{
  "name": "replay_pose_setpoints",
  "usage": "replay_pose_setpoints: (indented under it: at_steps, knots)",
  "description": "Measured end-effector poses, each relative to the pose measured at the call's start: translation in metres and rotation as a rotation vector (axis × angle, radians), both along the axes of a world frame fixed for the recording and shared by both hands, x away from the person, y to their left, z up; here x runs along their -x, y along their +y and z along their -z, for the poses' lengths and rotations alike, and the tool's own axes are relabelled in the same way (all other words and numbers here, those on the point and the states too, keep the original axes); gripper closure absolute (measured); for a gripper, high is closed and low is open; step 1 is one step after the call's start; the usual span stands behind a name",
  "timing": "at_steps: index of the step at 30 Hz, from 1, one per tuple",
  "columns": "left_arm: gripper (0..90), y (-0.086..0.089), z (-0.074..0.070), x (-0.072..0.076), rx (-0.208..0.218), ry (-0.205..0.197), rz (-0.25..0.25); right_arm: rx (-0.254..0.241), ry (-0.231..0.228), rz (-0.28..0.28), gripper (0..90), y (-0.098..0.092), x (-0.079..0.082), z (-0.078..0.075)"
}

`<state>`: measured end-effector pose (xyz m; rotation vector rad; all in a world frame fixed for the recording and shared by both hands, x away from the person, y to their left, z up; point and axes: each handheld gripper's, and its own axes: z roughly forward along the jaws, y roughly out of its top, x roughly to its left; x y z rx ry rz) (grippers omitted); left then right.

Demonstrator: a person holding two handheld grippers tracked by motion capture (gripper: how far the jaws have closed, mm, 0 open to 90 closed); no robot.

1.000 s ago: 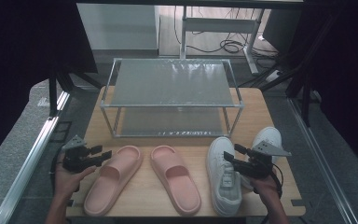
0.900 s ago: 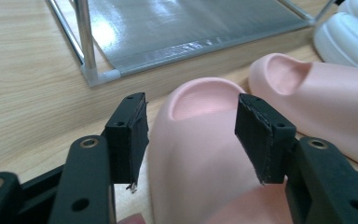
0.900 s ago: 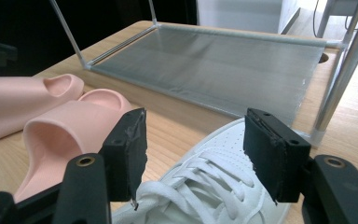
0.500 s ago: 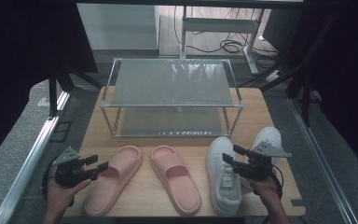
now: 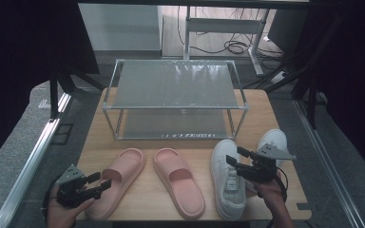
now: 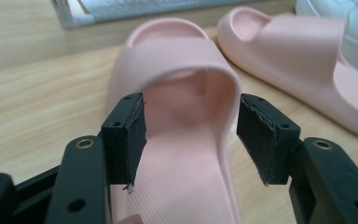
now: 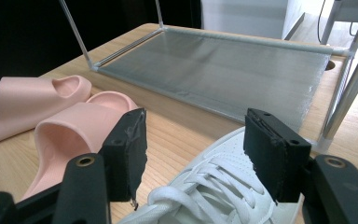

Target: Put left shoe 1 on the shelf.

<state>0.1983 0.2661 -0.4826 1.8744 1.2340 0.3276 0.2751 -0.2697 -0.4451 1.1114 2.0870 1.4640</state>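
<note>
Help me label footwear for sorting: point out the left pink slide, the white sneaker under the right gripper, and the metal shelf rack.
left pink slide (image 5: 123, 173): high view, on its strap.
white sneaker (image 5: 228, 183): high view, on its laces.
metal shelf rack (image 5: 173, 83): high view, on its top shelf.

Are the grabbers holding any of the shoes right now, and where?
No, nothing is held. The left gripper stands open around the left pink slipper's heel end, and the right gripper hangs open over the white sneaker.
</note>
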Motion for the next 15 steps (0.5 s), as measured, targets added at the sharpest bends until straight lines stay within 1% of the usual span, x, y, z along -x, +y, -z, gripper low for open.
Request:
replay_pose_setpoints:
  at_steps: [4, 5, 6, 7, 8, 9, 11, 13, 15]
  knots:
    - [43.4, -0.008, 0.006, 0.004, 0.006, 0.011, 0.016, 0.002, 0.010, -0.003, 39.7, 0.001, -0.003, 0.003]
    - [43.5, -0.011, 0.009, 0.004, 0.005, 0.019, 0.022, 0.003, 0.011, -0.004, 39.7, 0.001, -0.003, 0.004]
    - [43.6, -0.011, 0.009, 0.004, 0.005, 0.019, 0.022, 0.003, 0.014, -0.003, 39.7, 0.001, -0.003, 0.004]
    - [44.2, -0.017, 0.015, 0.001, 0.000, 0.031, 0.033, 0.003, 0.014, -0.002, 39.7, 0.001, -0.003, 0.004]
    - [44.5, -0.017, 0.015, 0.001, 0.000, 0.031, 0.033, 0.003, 0.014, -0.002, 39.7, 0.001, -0.003, 0.004]
    - [45.3, -0.026, 0.020, -0.004, -0.015, 0.043, 0.035, 0.003, 0.013, -0.003, 39.7, 0.001, -0.003, 0.004]
    - [46.6, -0.029, 0.022, -0.006, -0.018, 0.044, 0.035, 0.004, 0.011, -0.004, 39.7, 0.002, -0.002, 0.004]
    - [50.3, -0.034, 0.024, -0.012, -0.020, 0.046, 0.036, 0.005, 0.010, -0.006, 39.7, 0.002, -0.001, 0.003]
    - [56.5, -0.042, 0.026, -0.021, -0.025, 0.046, 0.037, 0.003, 0.011, -0.003, 39.6, 0.002, 0.000, 0.003]
